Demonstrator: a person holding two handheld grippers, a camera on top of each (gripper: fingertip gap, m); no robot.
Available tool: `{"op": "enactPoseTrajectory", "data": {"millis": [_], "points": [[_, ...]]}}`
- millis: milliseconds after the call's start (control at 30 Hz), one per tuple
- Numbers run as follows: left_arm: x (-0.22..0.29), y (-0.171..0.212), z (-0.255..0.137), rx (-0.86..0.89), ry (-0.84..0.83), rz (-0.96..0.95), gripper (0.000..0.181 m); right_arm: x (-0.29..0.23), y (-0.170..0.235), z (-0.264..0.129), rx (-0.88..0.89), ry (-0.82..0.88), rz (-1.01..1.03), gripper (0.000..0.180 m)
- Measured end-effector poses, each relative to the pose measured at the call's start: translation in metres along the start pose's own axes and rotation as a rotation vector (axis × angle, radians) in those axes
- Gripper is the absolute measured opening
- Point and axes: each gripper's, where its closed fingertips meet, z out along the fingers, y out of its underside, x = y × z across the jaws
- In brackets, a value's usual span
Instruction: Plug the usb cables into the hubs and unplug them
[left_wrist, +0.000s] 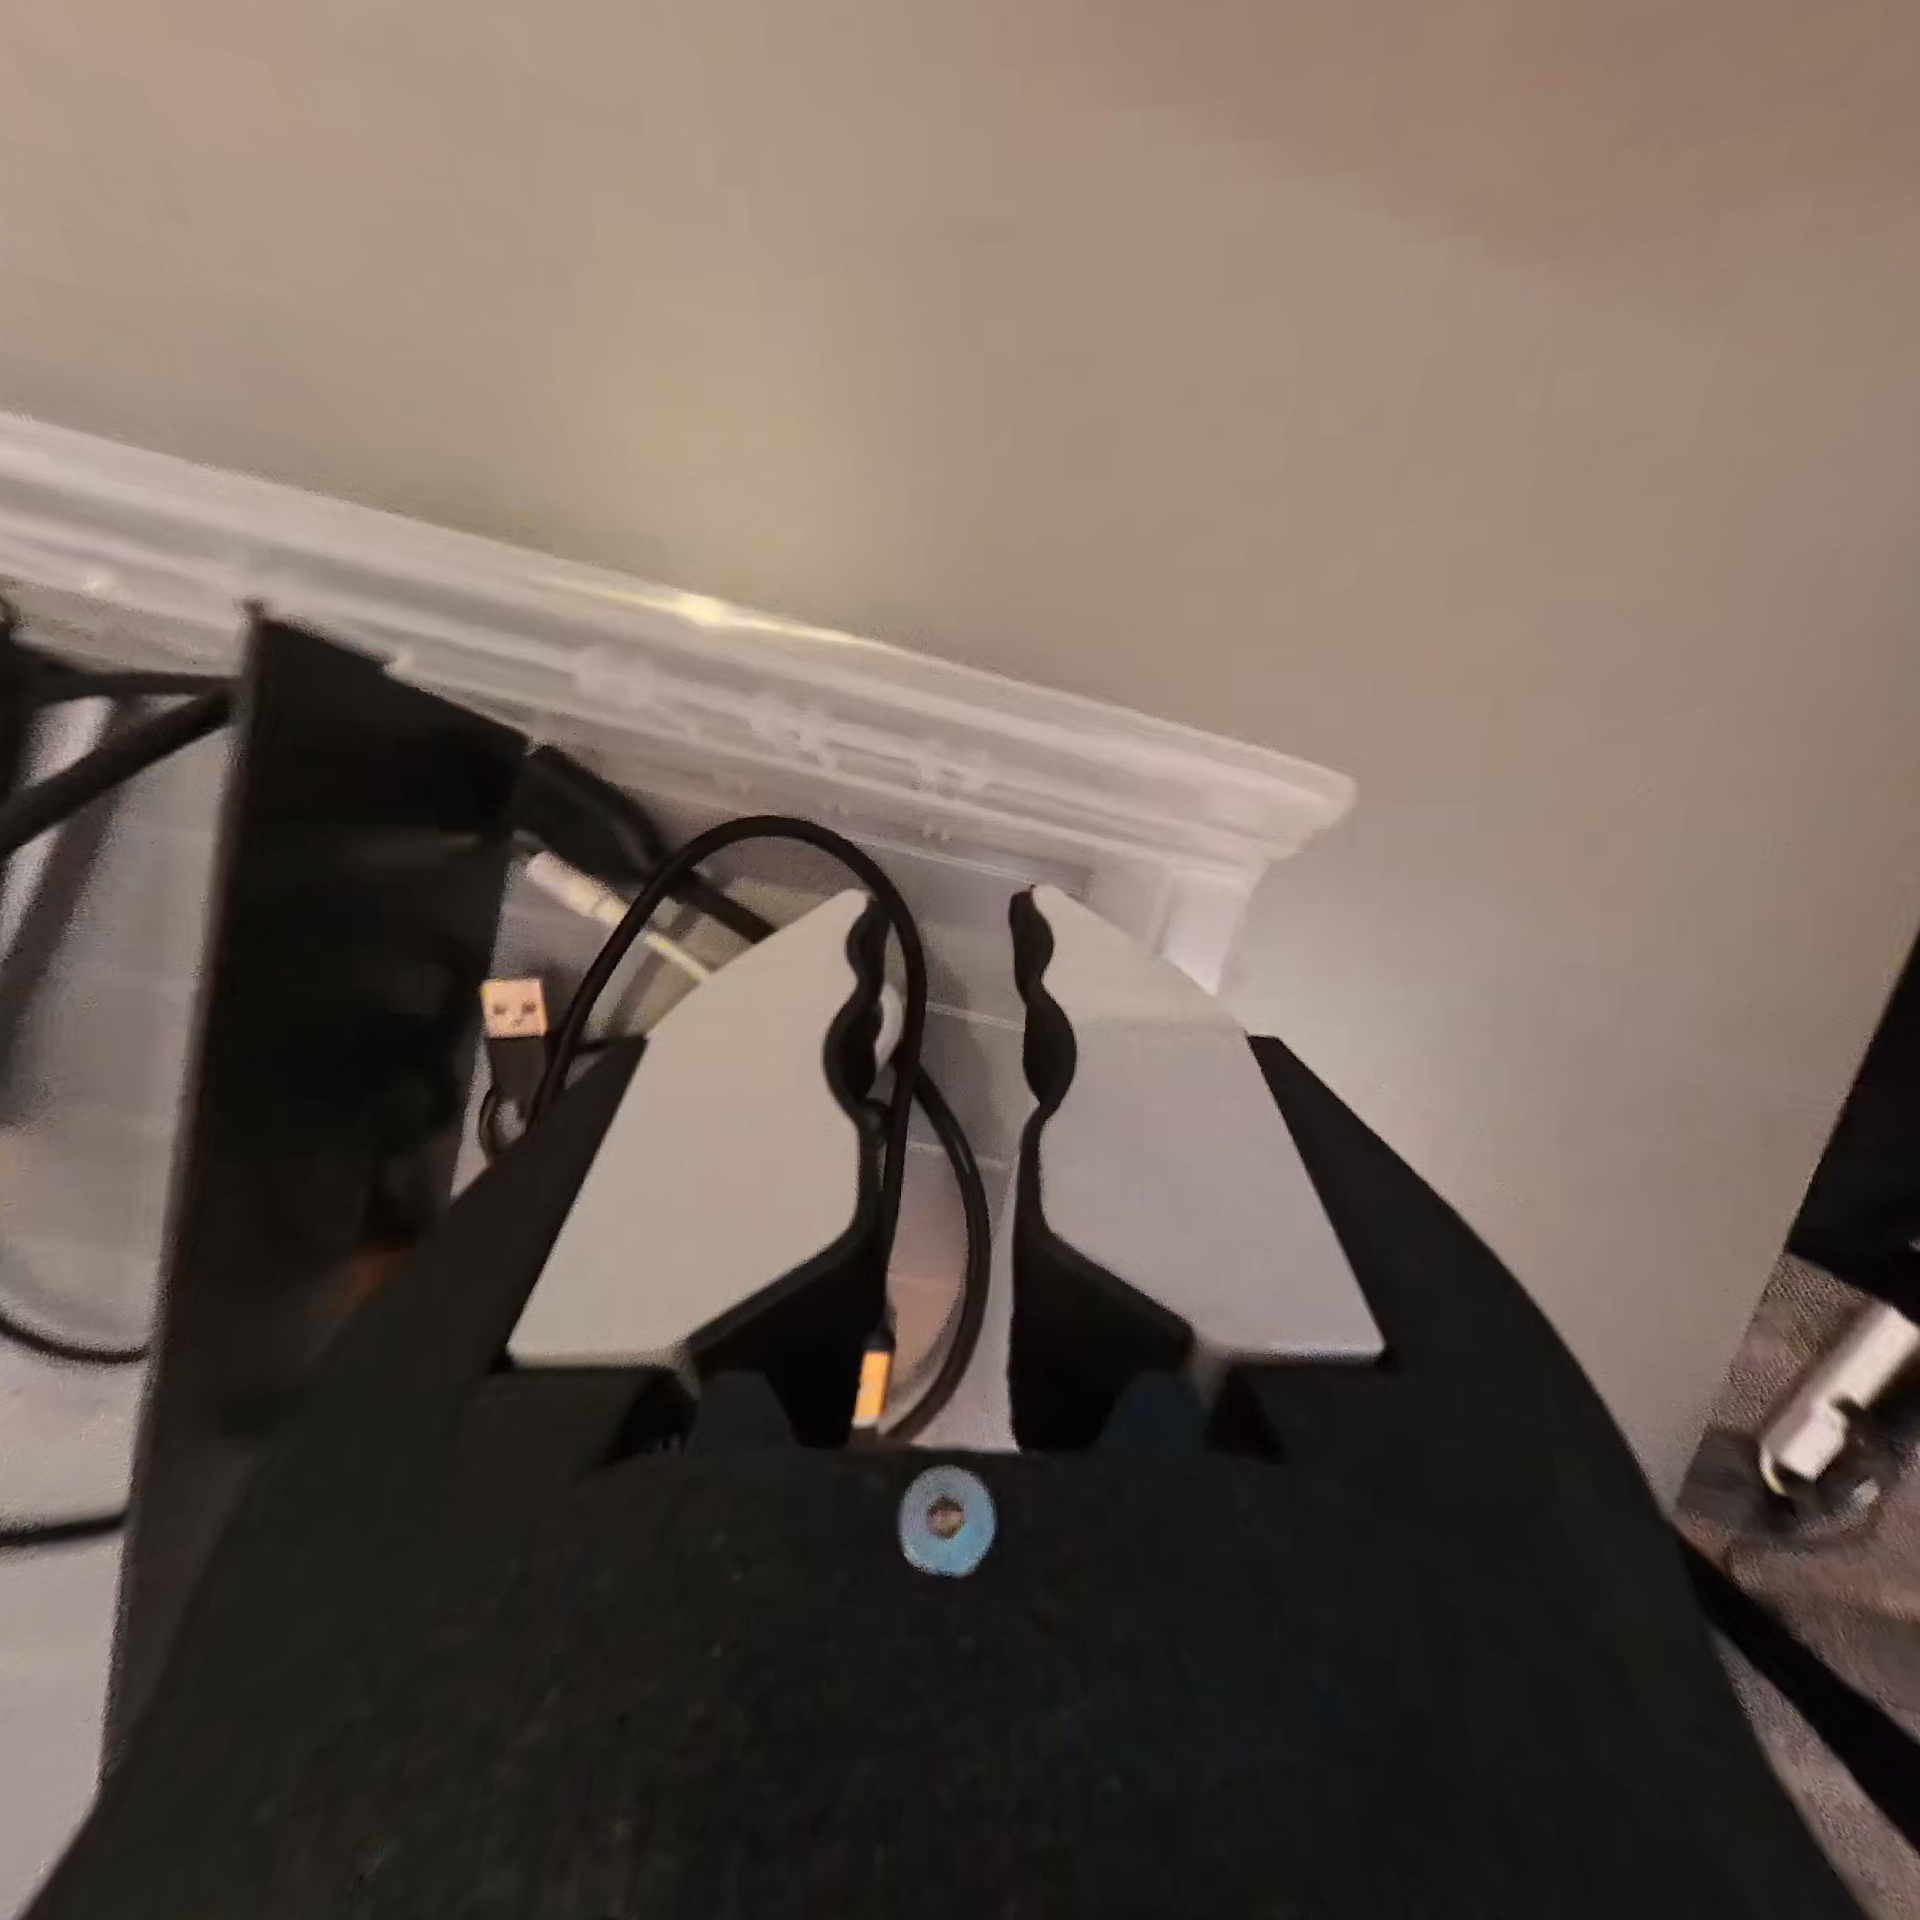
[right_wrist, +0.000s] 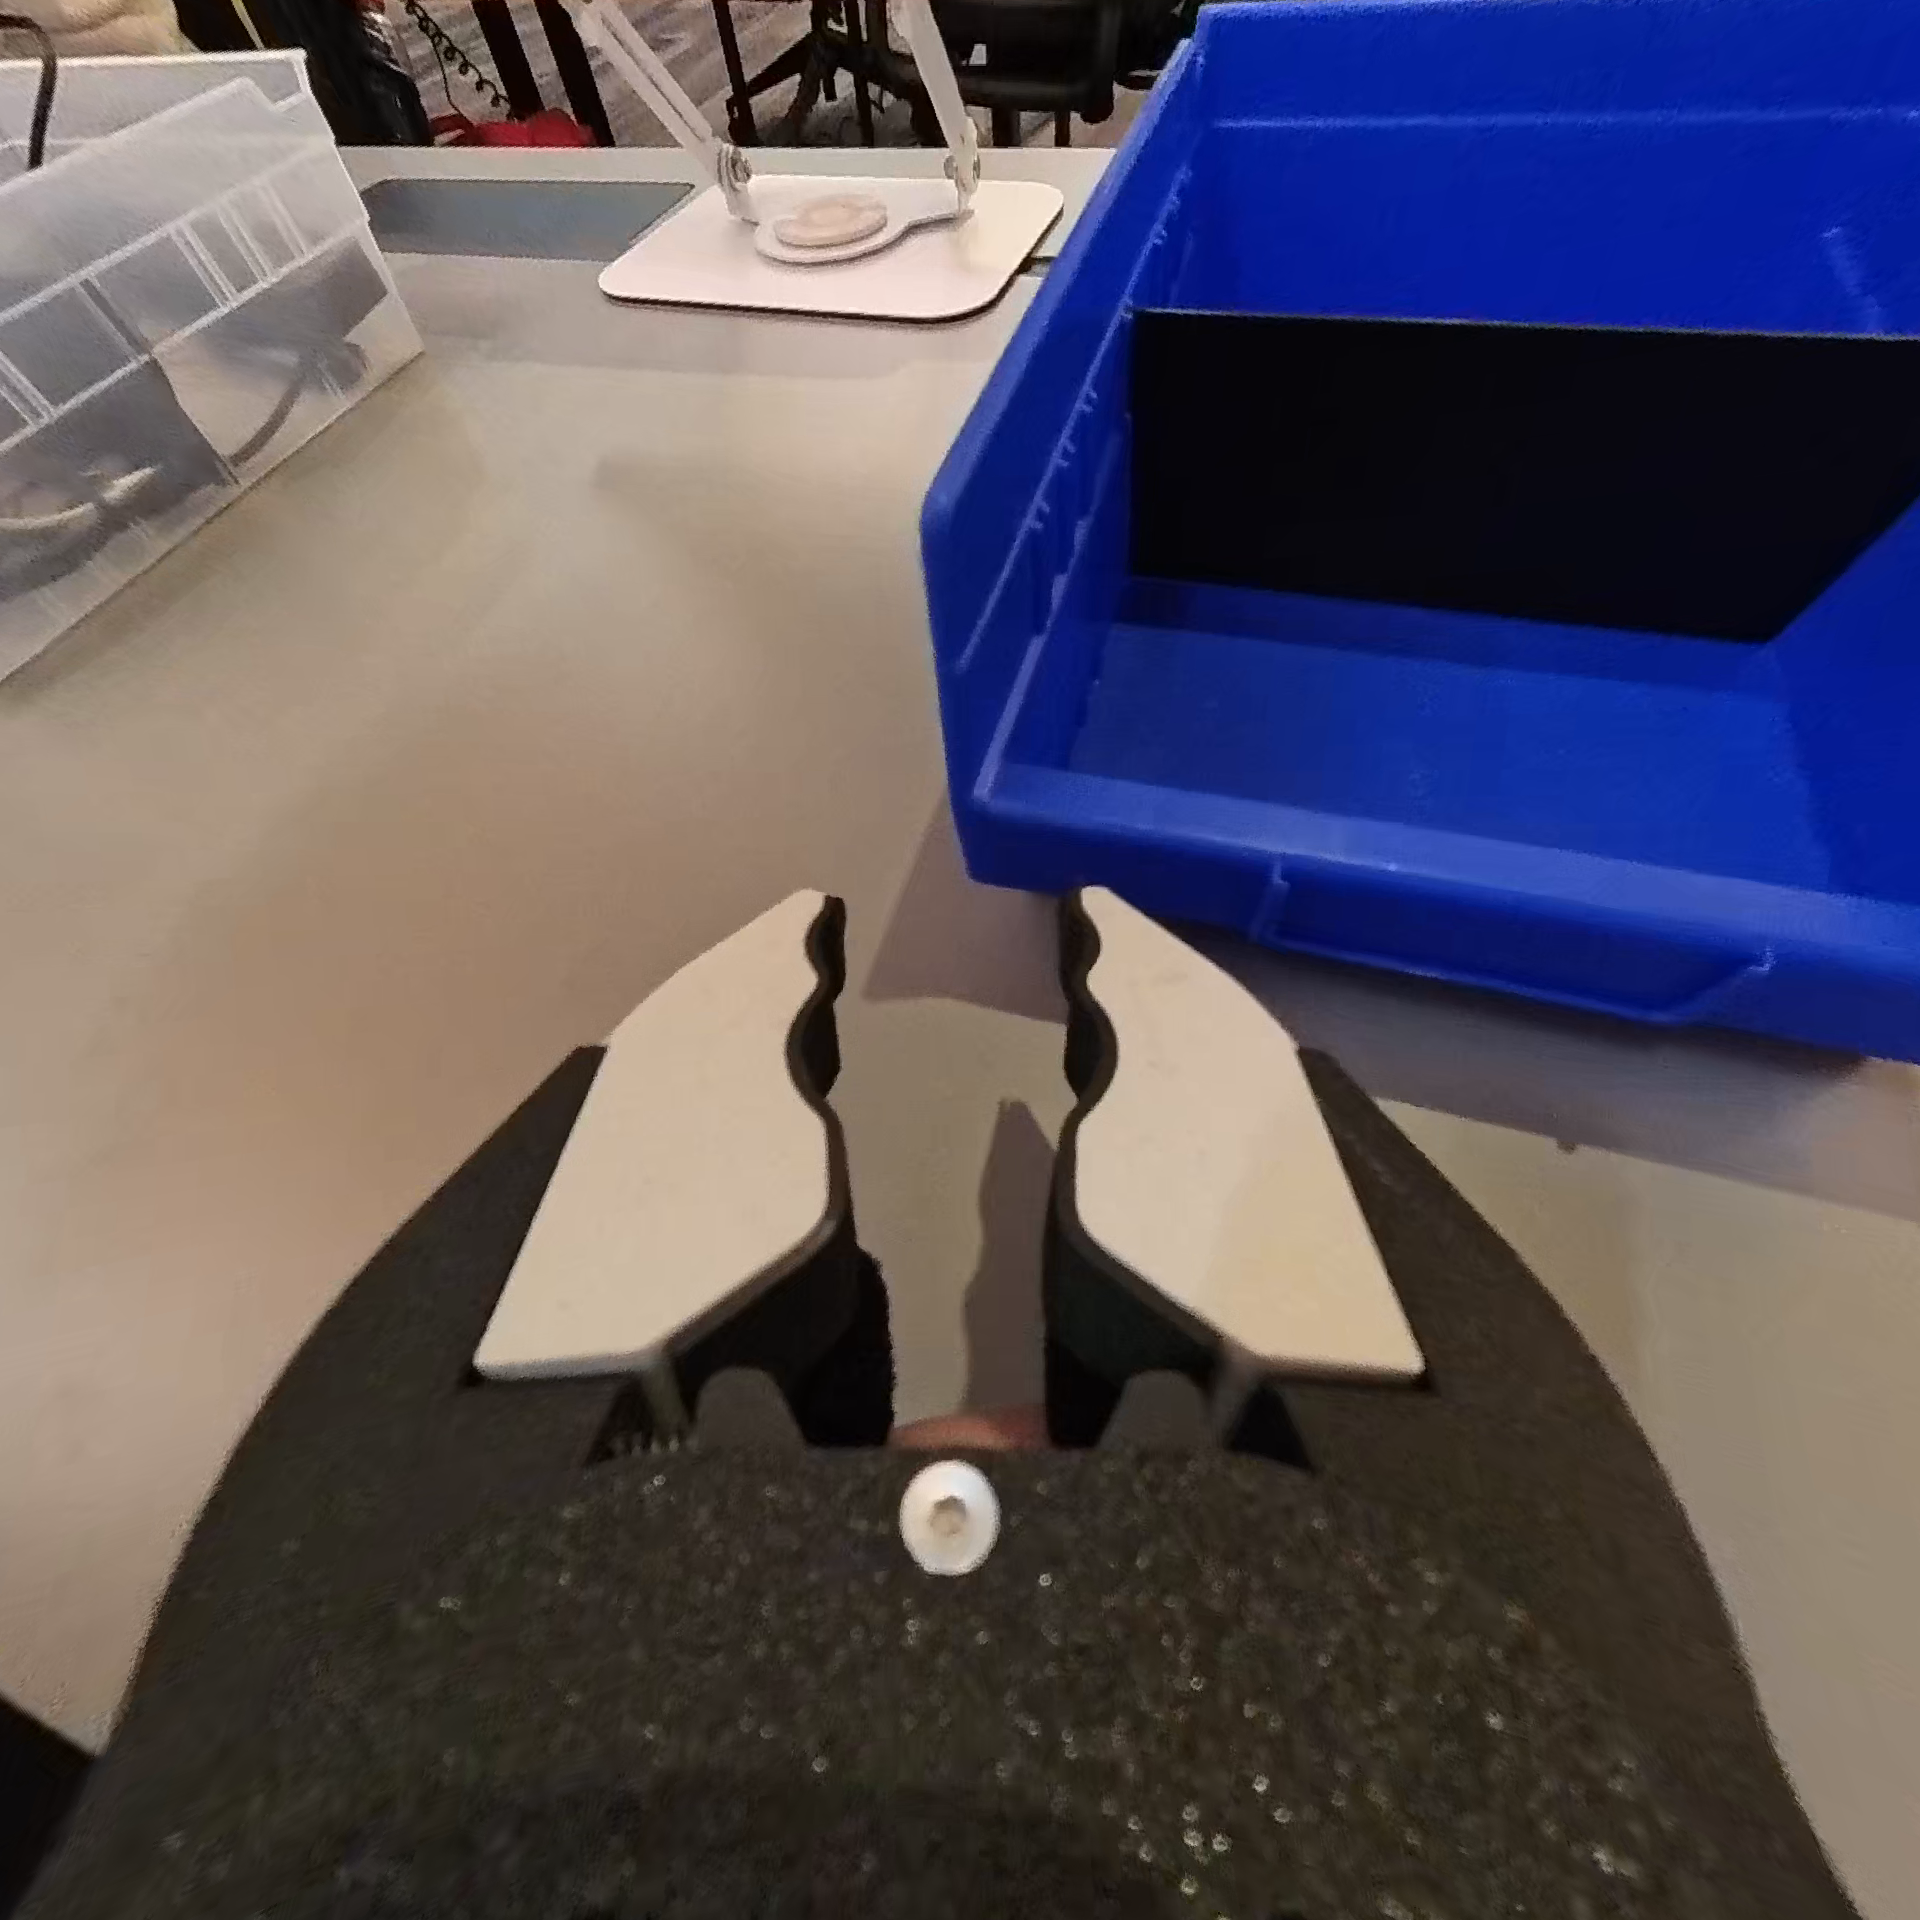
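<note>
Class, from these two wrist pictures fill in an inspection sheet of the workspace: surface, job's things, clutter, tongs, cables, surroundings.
Surface: pale grey table, mostly bare.
Job's things: black USB cable looping inside a clear plastic bin; loose USB plug beside it; no hub seen.
Clutter: blue bin with black divider, nothing else visible inside; white lamp base.
Tongs: left tongs open, over the cable, not clamping; right tongs open, holding nothing, by the blue bin's corner.
Cables: more dark cables at left in the clear bin.
Surroundings: plain wall; chair legs beyond the table.

Thin black usb cable (left_wrist: 914, 997) looping upward, orange-tipped plug (left_wrist: 871, 1382) hanging low, second loose plug (left_wrist: 514, 1013) nearby
</note>
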Motion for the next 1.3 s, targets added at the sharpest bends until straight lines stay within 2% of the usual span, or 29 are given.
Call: {"op": "enactPoseTrajectory", "data": {"millis": [100,200,500,633,800,900,1000,1067,1167,1300], "points": [[-0.005,0.008,0.024,-0.072,0.041,0.022,0.023,0.002,0.0,0.002,-0.006,0.004,0.004,0.039],[-0.018,0.015,0.038,-0.117,-0.032,0.028,0.019,0.003,0.0,0.004,-0.01,0.002,0.02,0.039],[-0.024,0.013,0.033,-0.065,-0.17,-0.004,0.004,-0.001,0.001,0.007,-0.019,-0.013,0.021,0.039],[-0.027,0.001,-0.002,0.056,-0.273,-0.038,0.004,-0.004,0.002,0.004,-0.017,-0.013,0.004,0.039],[-0.018,-0.025,-0.078,0.263,-0.48,-0.045,0.003,-0.006,0.001,-0.001,-0.007,-0.015,-0.001,0.039],[0.016,-0.06,-0.124,0.406,-0.584,0.081,0.003,-0.008,-0.002,-0.004,0.008,-0.017,0.001,0.038],[0.073,-0.106,-0.138,0.5,-0.578,0.273,0.003,-0.01,-0.005,-0.007,0.025,-0.025,0.009,0.038],[0.119,-0.137,-0.12,0.529,-0.504,0.425,0.003,-0.01,-0.008,-0.01,0.043,-0.026,0.008,0.037],[0.168,-0.165,-0.055,0.422,-0.408,0.638,0.003,-0.008,-0.012,-0.015,0.068,-0.021,0.008,0.037],[0.189,-0.188,0.036,0.245,-0.411,0.872,0.003,0.0,-0.016,-0.022,0.092,-0.008,0.026,0.035]]}}
